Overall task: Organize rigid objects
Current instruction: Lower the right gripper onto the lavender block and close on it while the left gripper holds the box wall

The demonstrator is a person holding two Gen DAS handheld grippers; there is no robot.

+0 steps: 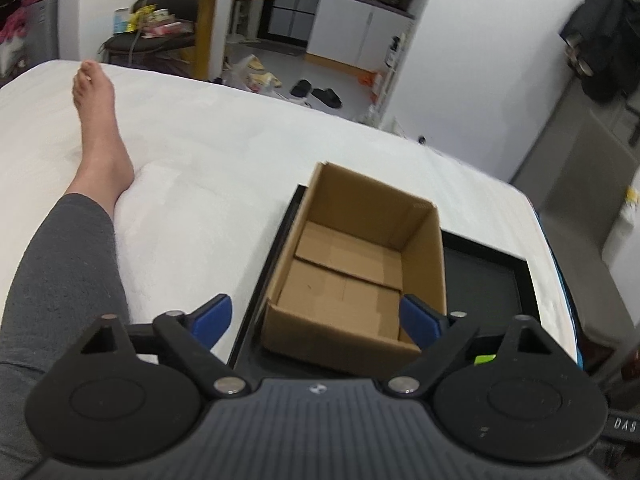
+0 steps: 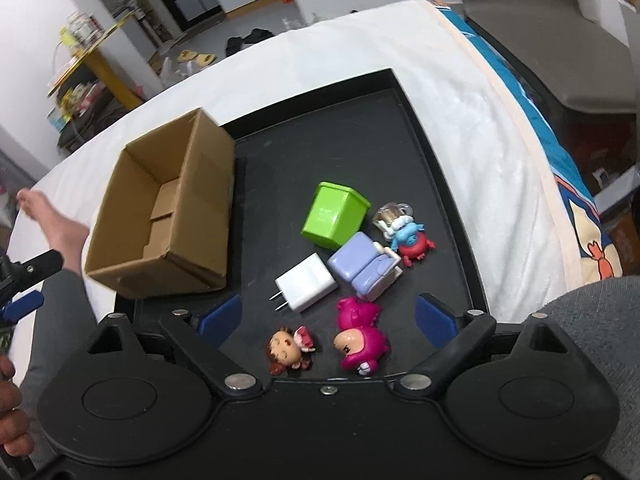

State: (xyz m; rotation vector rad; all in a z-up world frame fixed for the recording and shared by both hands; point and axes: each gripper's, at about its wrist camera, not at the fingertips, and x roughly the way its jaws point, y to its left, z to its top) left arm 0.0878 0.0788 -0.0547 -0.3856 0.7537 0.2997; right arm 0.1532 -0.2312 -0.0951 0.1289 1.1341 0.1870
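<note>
An empty cardboard box [image 1: 352, 264] stands open-topped on the left end of a black tray [image 1: 484, 280], which lies on a white bed. My left gripper [image 1: 316, 318] hangs open over the box's near end, its right finger inside the right wall and its left finger outside the box. In the right wrist view the box [image 2: 160, 208] is at the tray's [image 2: 400, 140] left. Small objects lie beside it: a green bin [image 2: 334, 216], a white charger [image 2: 306, 282], a lilac toy [image 2: 366, 266], a blue-and-red figure [image 2: 412, 240], a pink figure [image 2: 360, 336] and a brown-haired doll [image 2: 290, 350]. My right gripper [image 2: 328, 316] stands open above the two nearest figures, touching nothing.
A person's leg in grey [image 1: 60, 280] and bare foot [image 1: 96, 92] lie on the white bed [image 1: 200, 168] left of the tray. The bed's edge runs behind and to the right of the tray. A yellow table [image 1: 208, 12] and slippers [image 1: 316, 92] are on the floor beyond.
</note>
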